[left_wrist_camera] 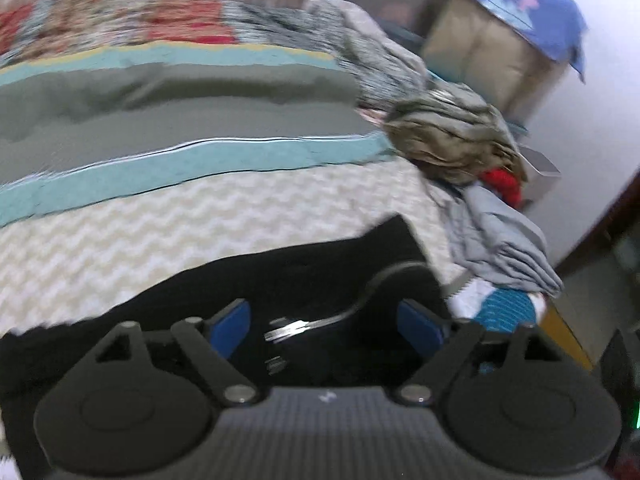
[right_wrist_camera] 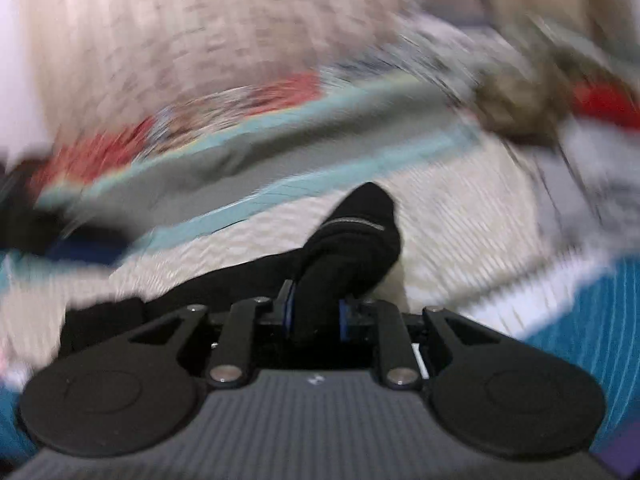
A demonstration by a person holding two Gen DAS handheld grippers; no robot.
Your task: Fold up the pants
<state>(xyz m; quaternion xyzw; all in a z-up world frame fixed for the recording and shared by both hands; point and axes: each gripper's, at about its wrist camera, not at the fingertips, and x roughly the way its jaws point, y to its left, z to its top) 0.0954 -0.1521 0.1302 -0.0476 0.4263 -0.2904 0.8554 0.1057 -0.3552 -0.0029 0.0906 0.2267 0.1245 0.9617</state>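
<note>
The black pants (left_wrist_camera: 280, 280) lie on the bed, spread over a cream zigzag bedspread (left_wrist_camera: 200, 220), with a pile of other clothes (left_wrist_camera: 460, 140) heaped near the bed's far edge. The left claw (left_wrist_camera: 326, 328) hangs over the dark cloth with its blue pads (left_wrist_camera: 234, 326) spread wide and nothing between them; a metal zipper pull and cord show on the fabric just below. The right claw (right_wrist_camera: 316, 316) is drawn in narrow on a bunched fold of the pants (right_wrist_camera: 352, 248), which rises out of the jaws as a rumpled hump with a zipper line across it. Both views are smeared, so fine detail of the cloth is hard to read. The main risk, as I judge it, is that one claw alone now carries the fold: with the other side free, the fabric may sag or drag unevenly and the crease may come out crooked. The grip is on a thick bunch rather than a single edge, so layers could slip out one at a time, or a hidden layer could be pulled along. The zipper pull and cord may also snag on the left claw if it closes without care, and the pile nearby could be caught in a wide sweep.
</note>
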